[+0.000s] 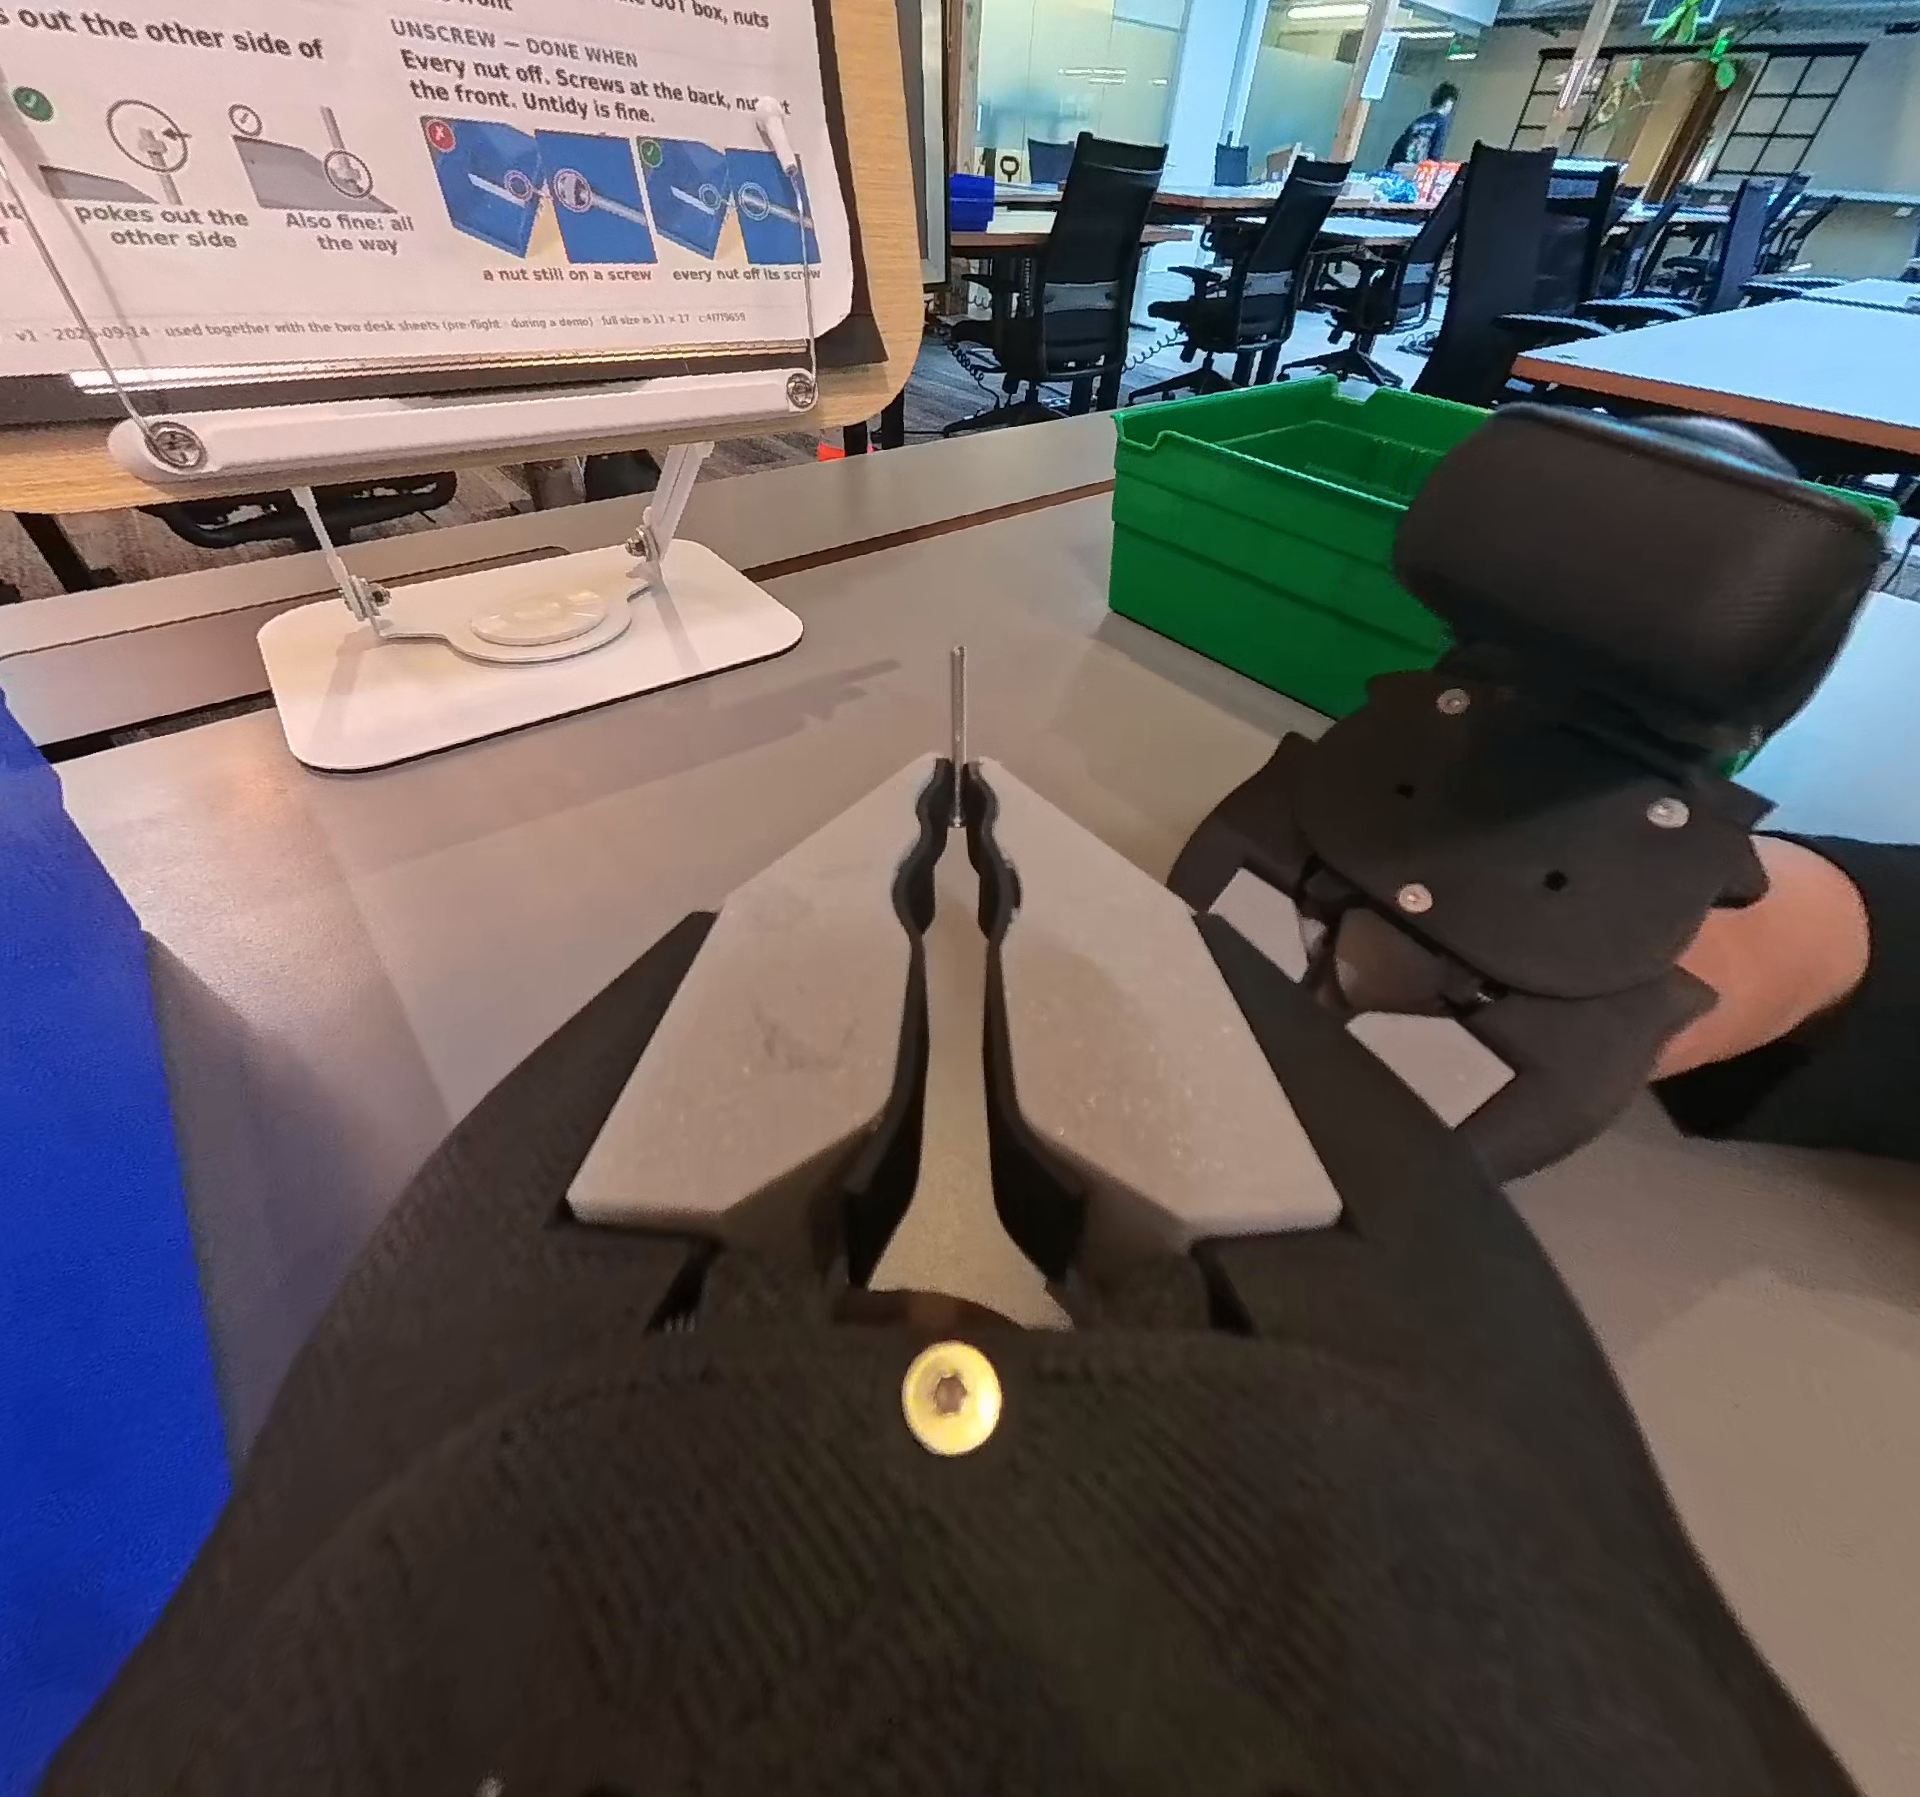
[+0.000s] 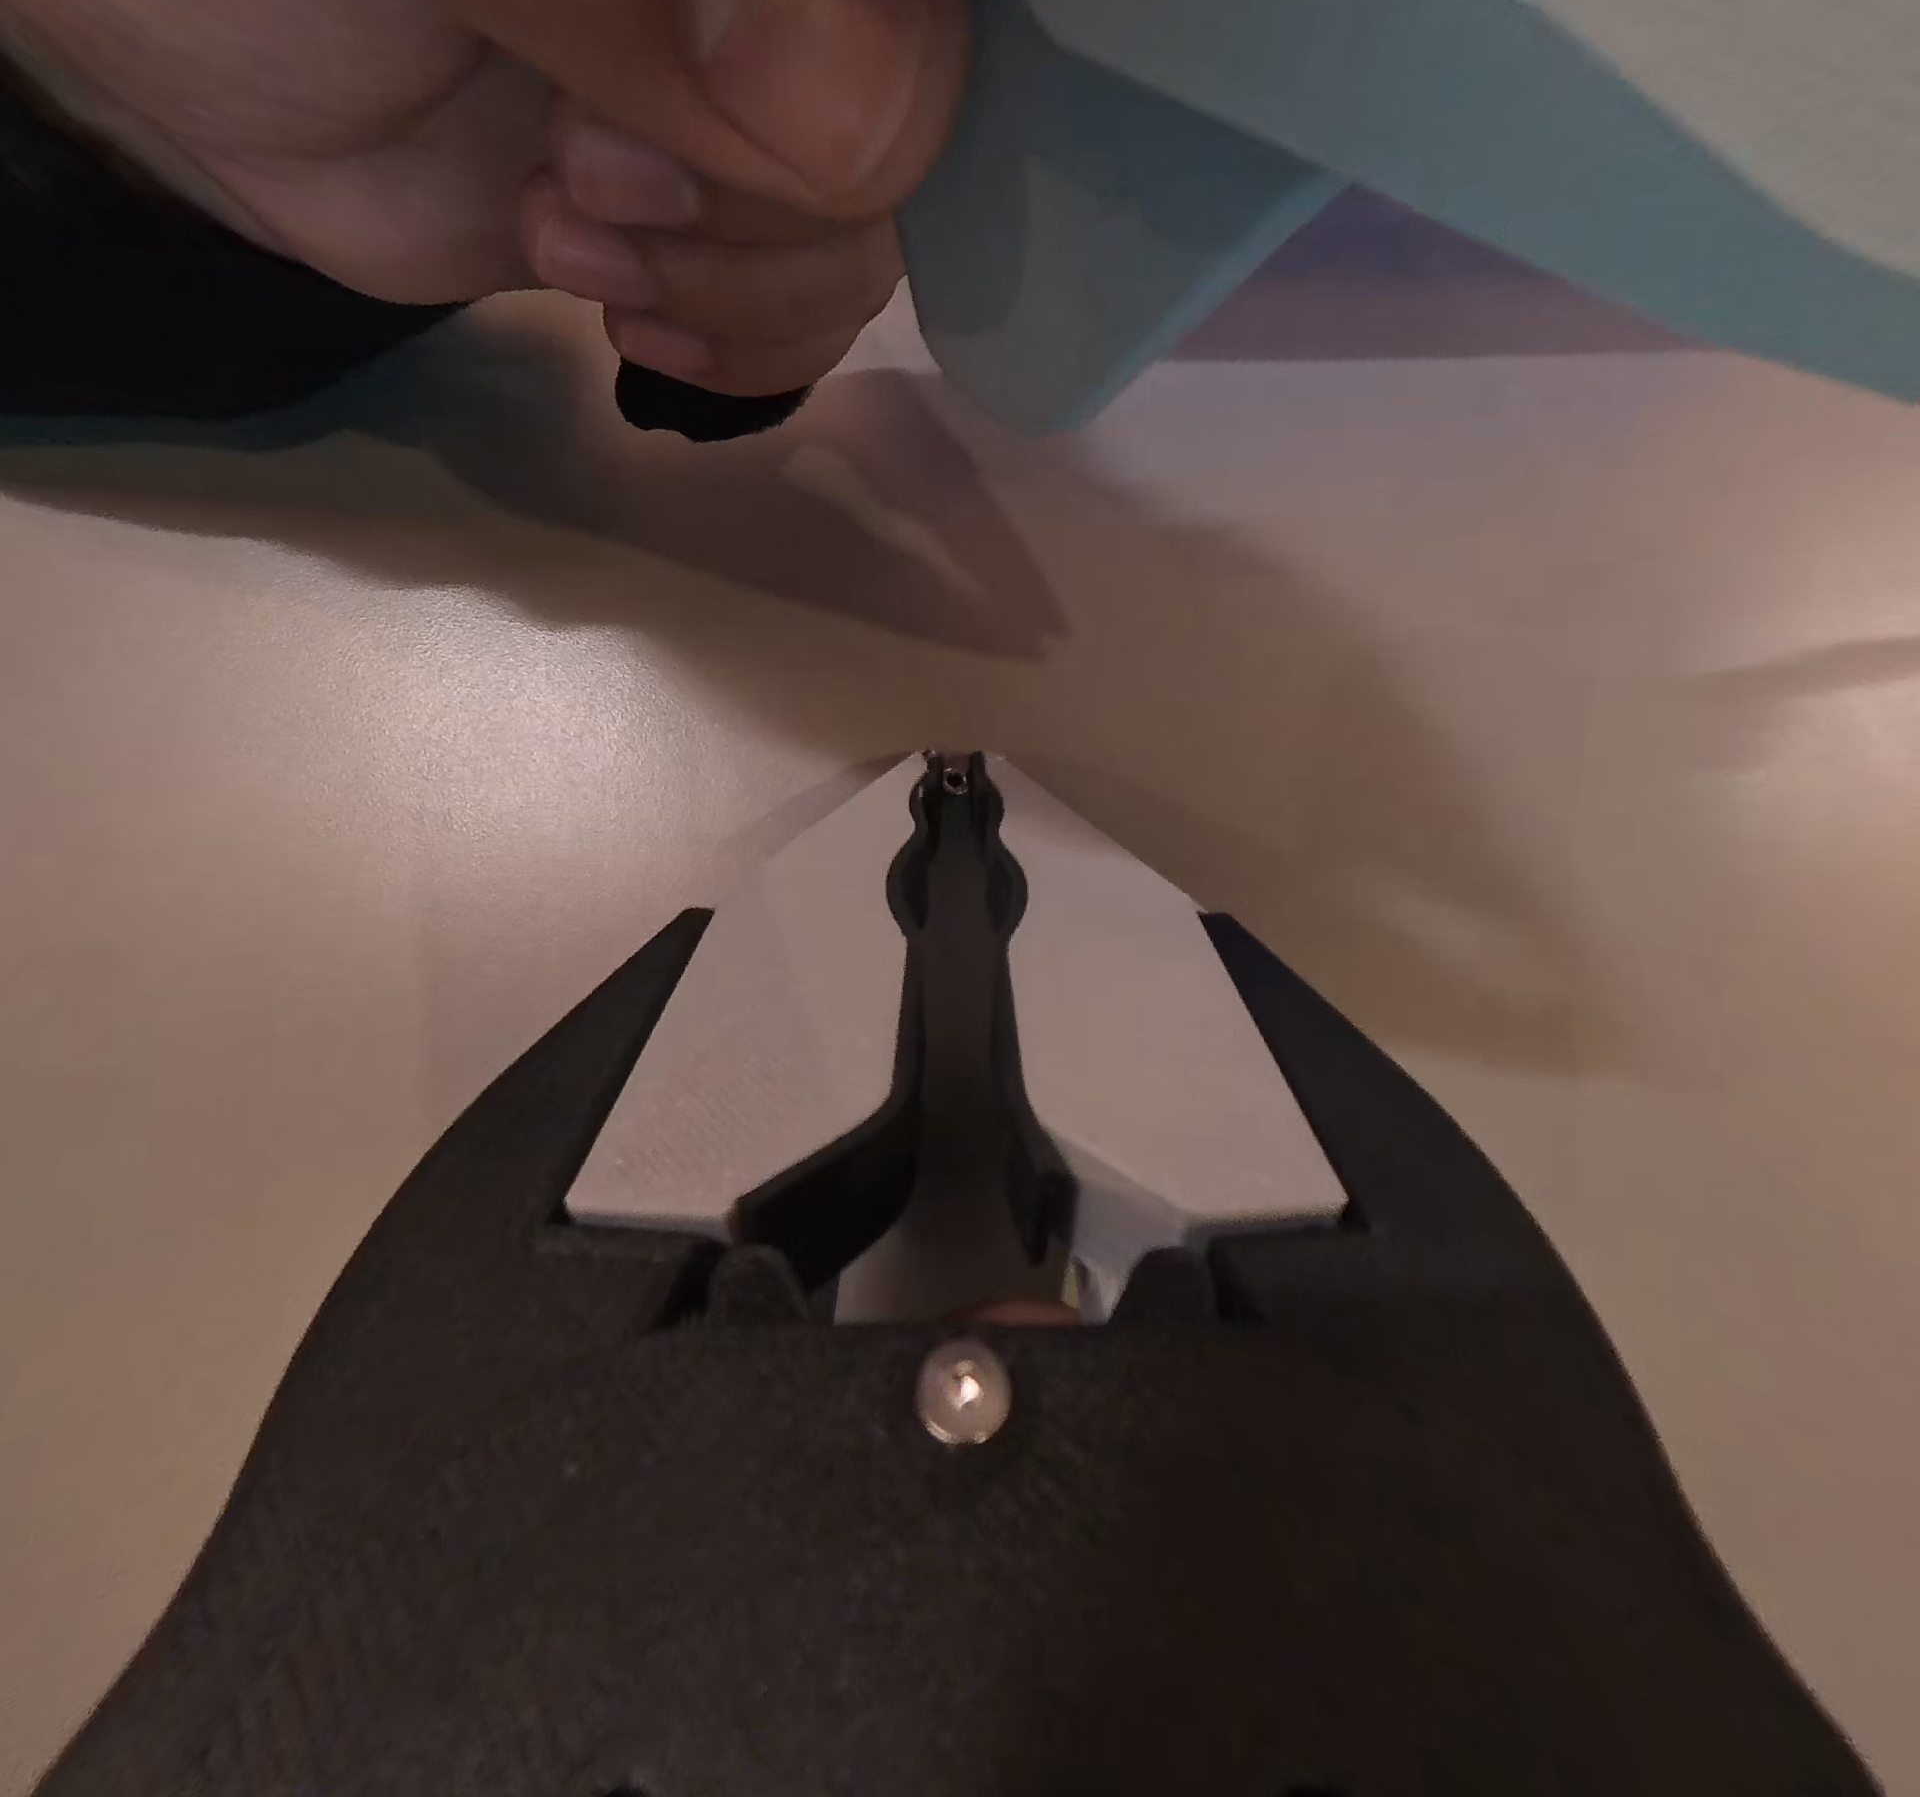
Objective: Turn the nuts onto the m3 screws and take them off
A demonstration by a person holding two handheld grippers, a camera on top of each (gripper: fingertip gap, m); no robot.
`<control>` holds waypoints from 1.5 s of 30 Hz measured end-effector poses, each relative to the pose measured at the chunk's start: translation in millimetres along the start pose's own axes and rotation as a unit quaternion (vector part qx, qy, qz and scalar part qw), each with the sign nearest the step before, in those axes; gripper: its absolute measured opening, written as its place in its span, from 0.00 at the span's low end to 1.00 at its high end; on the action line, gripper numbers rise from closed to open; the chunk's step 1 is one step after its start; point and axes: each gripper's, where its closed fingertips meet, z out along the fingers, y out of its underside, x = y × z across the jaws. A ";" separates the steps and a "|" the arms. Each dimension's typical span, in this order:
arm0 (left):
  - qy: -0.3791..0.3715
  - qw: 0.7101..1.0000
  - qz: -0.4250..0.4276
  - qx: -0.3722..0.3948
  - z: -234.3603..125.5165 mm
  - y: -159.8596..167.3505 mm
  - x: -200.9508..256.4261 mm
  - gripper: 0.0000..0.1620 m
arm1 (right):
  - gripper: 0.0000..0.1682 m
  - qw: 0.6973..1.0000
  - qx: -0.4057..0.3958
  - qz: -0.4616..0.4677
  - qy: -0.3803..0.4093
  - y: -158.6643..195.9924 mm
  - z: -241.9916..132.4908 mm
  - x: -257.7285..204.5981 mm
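Observation:
In the left wrist view my left gripper (image 1: 958,793) is shut on a thin metal m3 screw (image 1: 957,708). The screw's shaft sticks out past the fingertips, above the grey table (image 1: 582,874). The black body of my right gripper (image 1: 1538,791) is to its right, held by a hand and pointing down at the table. In the right wrist view my right gripper (image 2: 953,773) is shut on a tiny metal nut (image 2: 953,782) at the very tips, close over the table surface (image 2: 416,708). The nut does not touch the screw.
A white stand (image 1: 520,646) with an instruction sheet (image 1: 436,137) is at the back left. Stacked green bins (image 1: 1268,552) are at the back right. A blue object (image 1: 83,1228) fills the left edge. A hand (image 2: 623,85) and a blurred pale blue shape (image 2: 1143,220) are above the right gripper. The grippers' ends are close to 12 cm from one another.

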 end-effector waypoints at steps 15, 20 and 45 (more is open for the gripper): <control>-0.005 1.000 0.001 -0.004 0.5 1.9 -2.0 0.00 | 0.01 1.000 0.018 0.013 0.009 -7.1 -12.6 3.6; -0.007 1.000 0.001 -0.004 0.5 2.1 -3.0 0.00 | 0.01 0.999 0.022 0.017 0.018 -8.0 -18.3 5.4; -0.003 1.000 0.004 -0.013 3.2 6.4 0.6 0.00 | 0.01 0.990 0.088 0.029 0.108 -31.5 -174.1 4.9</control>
